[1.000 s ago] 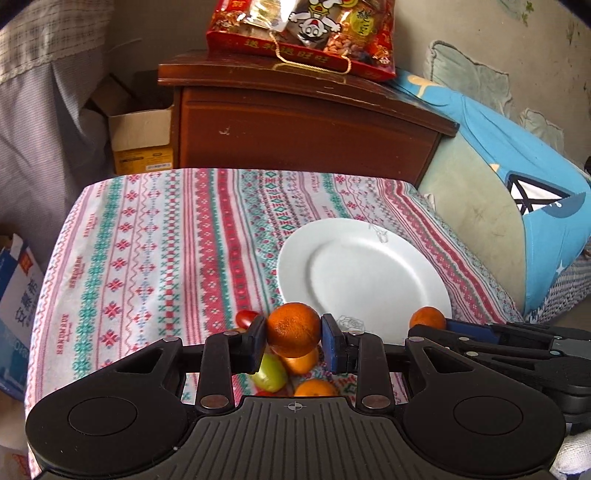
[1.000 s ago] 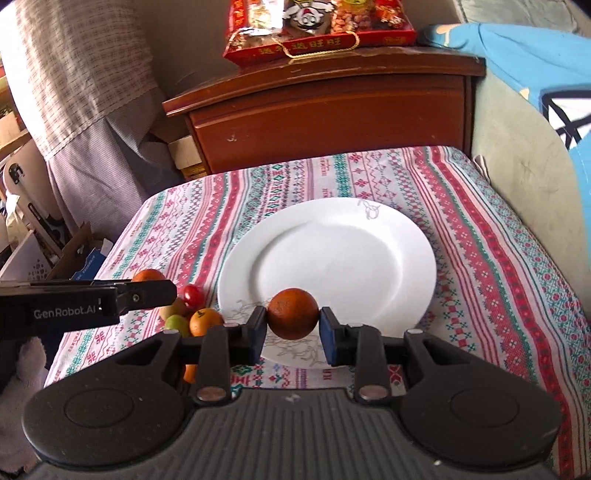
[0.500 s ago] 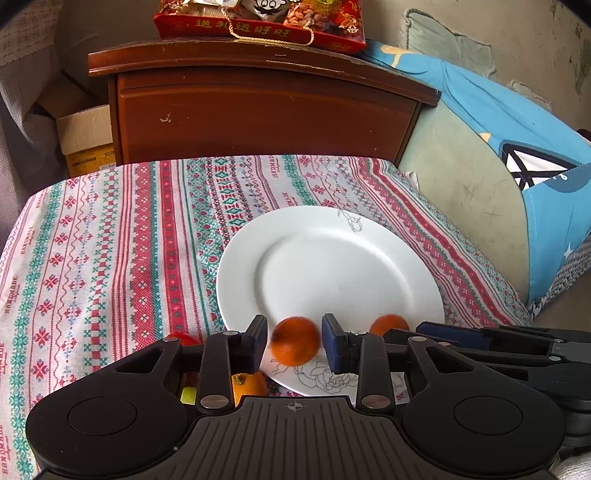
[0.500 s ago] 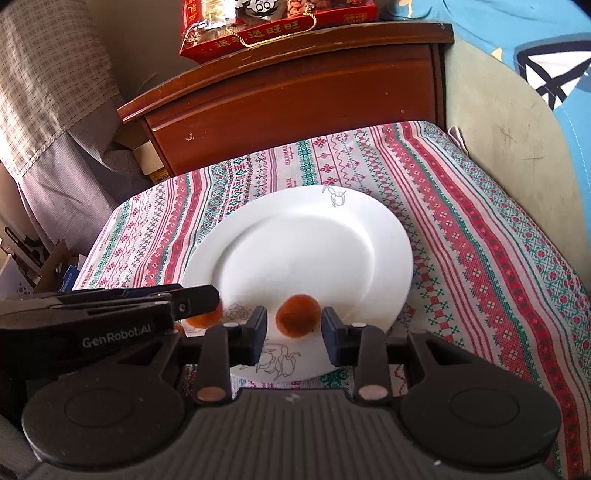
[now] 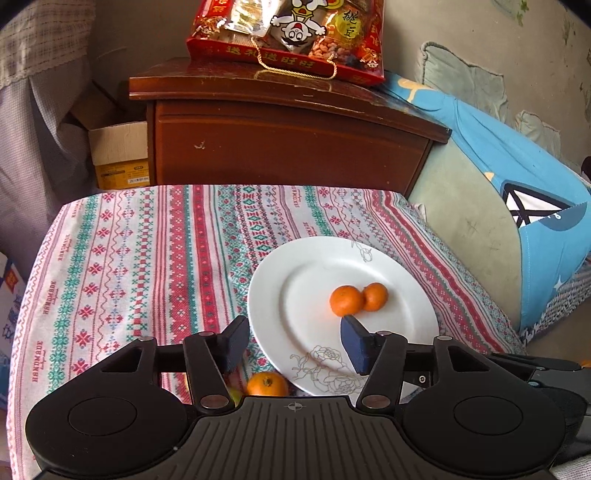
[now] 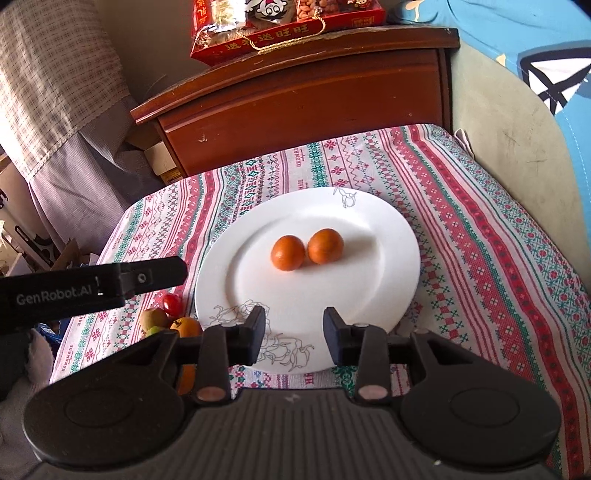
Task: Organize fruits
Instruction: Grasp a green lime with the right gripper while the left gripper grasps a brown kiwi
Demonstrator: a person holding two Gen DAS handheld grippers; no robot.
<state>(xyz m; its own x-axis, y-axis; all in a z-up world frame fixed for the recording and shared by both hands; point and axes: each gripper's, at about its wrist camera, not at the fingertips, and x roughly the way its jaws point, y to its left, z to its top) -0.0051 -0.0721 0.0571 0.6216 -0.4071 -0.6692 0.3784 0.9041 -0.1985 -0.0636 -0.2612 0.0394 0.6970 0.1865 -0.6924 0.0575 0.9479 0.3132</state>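
Two oranges lie side by side and touching in the middle of a white plate (image 5: 406, 295) (image 6: 388, 229): the left orange (image 5: 346, 300) (image 6: 288, 253) and the right orange (image 5: 375, 296) (image 6: 325, 246). My left gripper (image 5: 293, 343) is open and empty above the plate's near left rim. My right gripper (image 6: 294, 334) is open and empty above the plate's near rim. The left gripper also shows in the right wrist view (image 6: 110, 284) as a black bar. Loose fruit lies left of the plate: an orange (image 5: 267, 384) (image 6: 186, 326), a red tomato (image 6: 172, 302) and a brownish-green fruit (image 6: 153, 318).
The plate sits on a striped patterned cloth (image 5: 147, 258) (image 6: 480, 240). A dark wooden cabinet (image 5: 288, 147) (image 6: 303, 103) stands behind, with a red snack bag (image 5: 291, 33) on top. A blue cushion (image 5: 517, 192) is at the right, a cardboard box (image 5: 118, 155) at the left.
Both grippers have opened and let go of their oranges, which now rest on the plate. Both grippers have drawn back and up from the plate.
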